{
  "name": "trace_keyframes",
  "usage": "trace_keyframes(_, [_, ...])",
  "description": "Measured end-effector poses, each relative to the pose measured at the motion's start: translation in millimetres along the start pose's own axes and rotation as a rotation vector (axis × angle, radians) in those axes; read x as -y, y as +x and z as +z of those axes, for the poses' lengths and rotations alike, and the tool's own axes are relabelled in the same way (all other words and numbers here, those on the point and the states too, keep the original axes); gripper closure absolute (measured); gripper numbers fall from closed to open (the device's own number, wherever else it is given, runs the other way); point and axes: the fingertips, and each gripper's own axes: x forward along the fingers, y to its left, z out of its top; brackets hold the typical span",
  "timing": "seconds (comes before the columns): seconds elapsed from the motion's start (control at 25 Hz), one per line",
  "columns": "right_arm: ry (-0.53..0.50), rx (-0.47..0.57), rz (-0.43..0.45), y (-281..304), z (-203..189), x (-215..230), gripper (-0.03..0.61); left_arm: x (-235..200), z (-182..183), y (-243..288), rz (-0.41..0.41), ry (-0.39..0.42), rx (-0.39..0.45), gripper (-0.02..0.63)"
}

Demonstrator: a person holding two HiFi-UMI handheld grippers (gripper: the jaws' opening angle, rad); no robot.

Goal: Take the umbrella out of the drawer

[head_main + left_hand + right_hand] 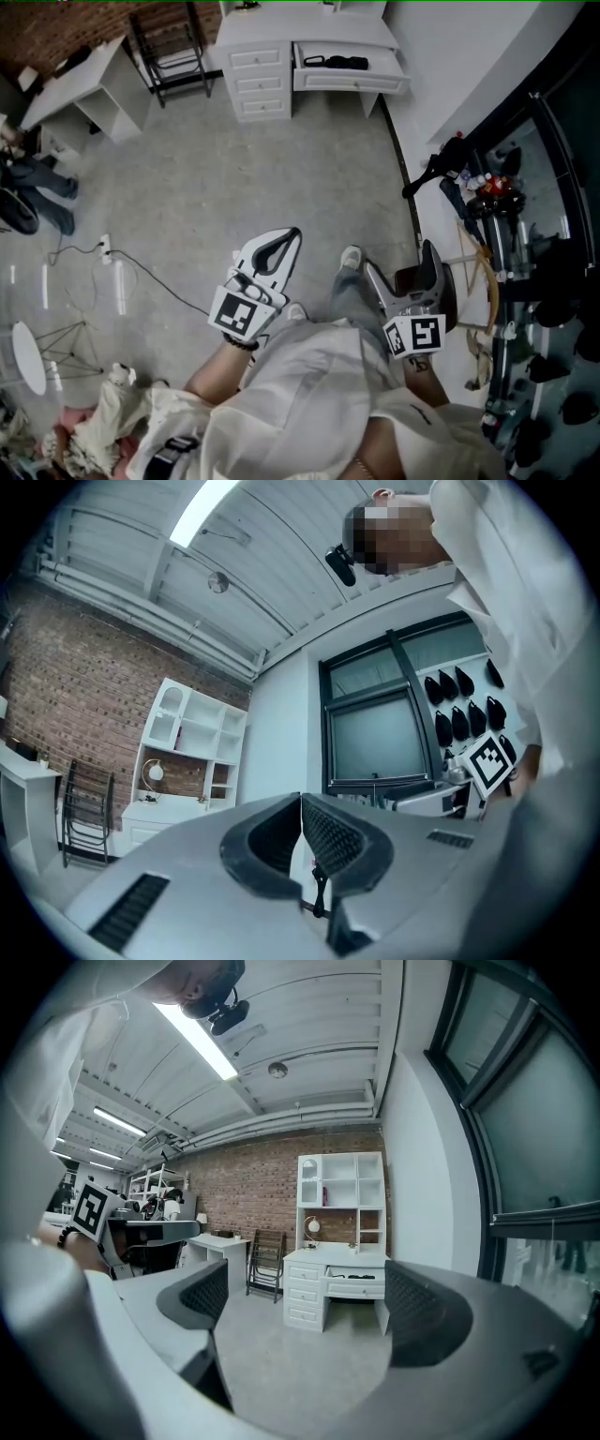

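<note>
A black folded umbrella point(336, 63) lies in the open drawer point(352, 79) of a white desk point(258, 42) across the room. The right gripper view shows the same desk point(309, 1299) with the drawer point(354, 1286) pulled out and a dark shape, the umbrella point(353, 1276), inside. Both grippers are held near the person's body, far from the desk. My left gripper point(285, 246) has its jaws meeting at the tips with nothing between them point(301, 803). My right gripper point(403, 267) stands wide open and empty point(305, 1312), pointing at the desk.
A black folding chair point(173, 47) stands left of the desk, with a white table point(75, 89) further left. A cable with a power strip point(105, 248) runs over the grey floor. A rack of goods point(506, 197) lines the right side. Another person's legs point(33, 192) show at the far left.
</note>
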Motion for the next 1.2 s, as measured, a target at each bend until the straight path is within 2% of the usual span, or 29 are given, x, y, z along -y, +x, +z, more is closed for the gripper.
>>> trace_keyframes(0.28, [0.012,0.001,-0.006,26,-8,16,0.066,-15,-7,22,0.01,0.001,-0.005,0.588])
trace_keyframes(0.48, [0.016,0.011,0.011,61,-12,43,0.066,-26,-10,58,0.018,0.015,-0.009,0.588])
trace_keyframes(0.8, [0.04,0.022,0.067,134,-15,98,0.066,-55,-21,151,0.021,0.042,-0.037,0.588])
trace_keyframes(1.2, [0.047,0.029,0.109,207,-11,196,0.066,-71,-25,287,0.008,0.049,-0.044,0.588])
